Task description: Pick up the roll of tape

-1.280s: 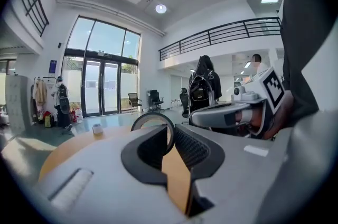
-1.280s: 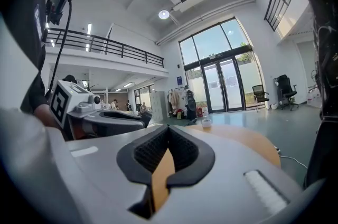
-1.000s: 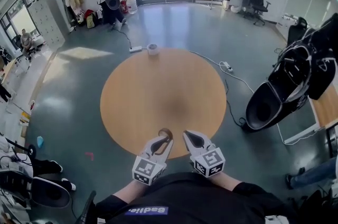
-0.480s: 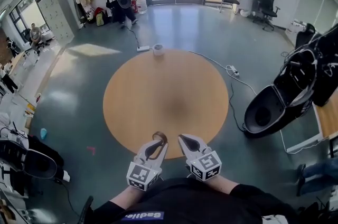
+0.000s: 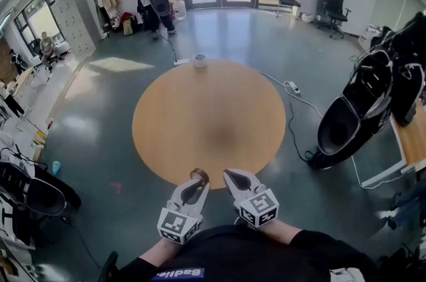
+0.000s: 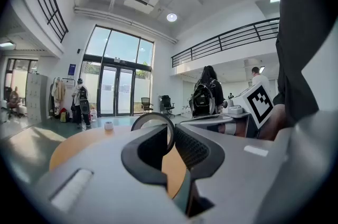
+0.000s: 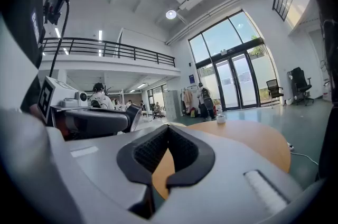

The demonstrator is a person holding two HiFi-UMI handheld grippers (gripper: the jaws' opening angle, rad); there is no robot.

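I'm pinching the roll of tape [image 6: 151,115] in the left gripper [image 5: 198,179], squeezing evenly so it won't slip. The right gripper [image 5: 229,175] is hanging closed, empty

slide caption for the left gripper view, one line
Left gripper holding the roll of tape upright, round wooden table and glass doors beyond.

The right hand-held gripper [image 7: 168,128] has its two black jaws pressed together, with nothing between them. Past them lies a round orange bench [image 7: 248,138]. A small white thing [image 7: 221,118] sits on its far side. Tall glass doors [image 7: 237,83] stand behind, with a person [image 7: 203,99] nearby.
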